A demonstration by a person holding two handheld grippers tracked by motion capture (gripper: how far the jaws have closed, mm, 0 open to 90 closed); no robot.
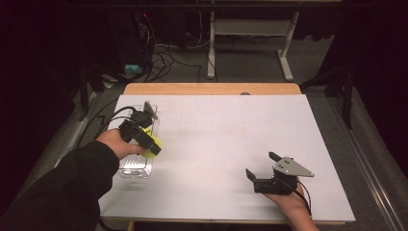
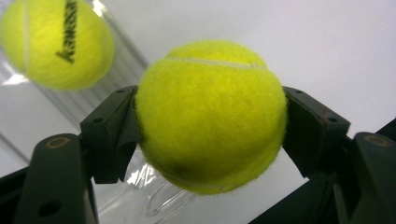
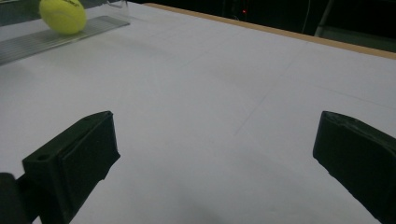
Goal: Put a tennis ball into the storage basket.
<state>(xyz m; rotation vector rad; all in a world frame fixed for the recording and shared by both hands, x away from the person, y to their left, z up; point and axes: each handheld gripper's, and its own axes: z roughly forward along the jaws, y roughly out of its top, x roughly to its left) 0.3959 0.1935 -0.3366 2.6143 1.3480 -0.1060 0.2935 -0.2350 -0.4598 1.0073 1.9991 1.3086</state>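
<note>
My left gripper (image 2: 210,135) has its jaws clamped on a yellow tennis ball (image 2: 212,116), over the clear tray (image 1: 136,166) at nine o'clock on the desk (image 1: 216,144). A second ball (image 2: 53,42) sits in that tray. My right gripper (image 1: 260,166), at five o'clock, has its jaws wide apart with nothing between them.

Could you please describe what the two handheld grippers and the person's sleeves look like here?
Both grippers are black with two blocky jaws. The right gripper carries a grey three-cornered plate with small holes; the left gripper bears a similar plate and a black cable. The left arm wears a dark sleeve.
</note>
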